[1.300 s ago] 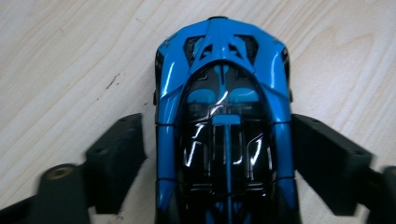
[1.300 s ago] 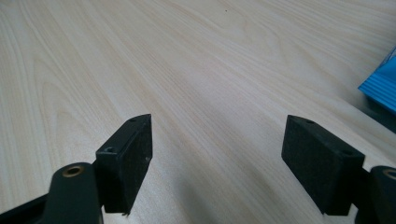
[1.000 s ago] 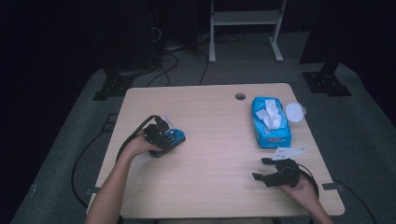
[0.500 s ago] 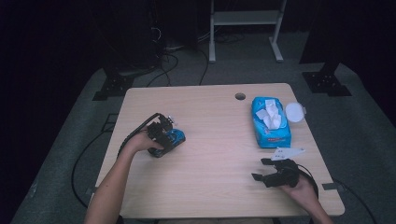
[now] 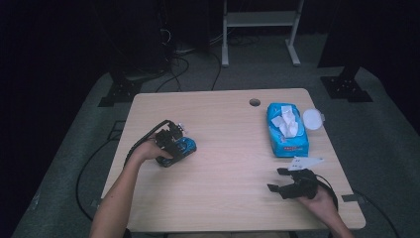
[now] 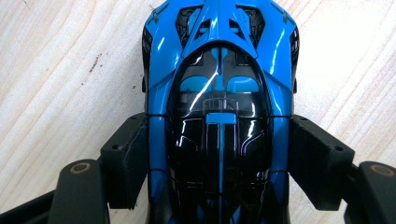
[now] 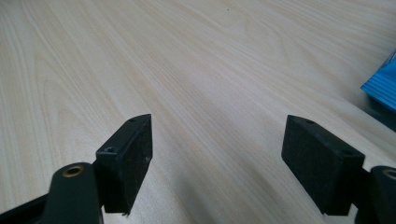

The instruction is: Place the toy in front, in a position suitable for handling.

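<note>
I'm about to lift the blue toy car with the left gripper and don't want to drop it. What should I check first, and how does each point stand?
1. Left gripper pads flank the blue toy car on both sides: ok.
2. Pads pressing firmly: cannot tell.
3. Car centred between the jaws: ok.
4. Right gripper open, holding nothing: ok.
5. Wipes pack and white lid well apart from the car: ok.
</note>
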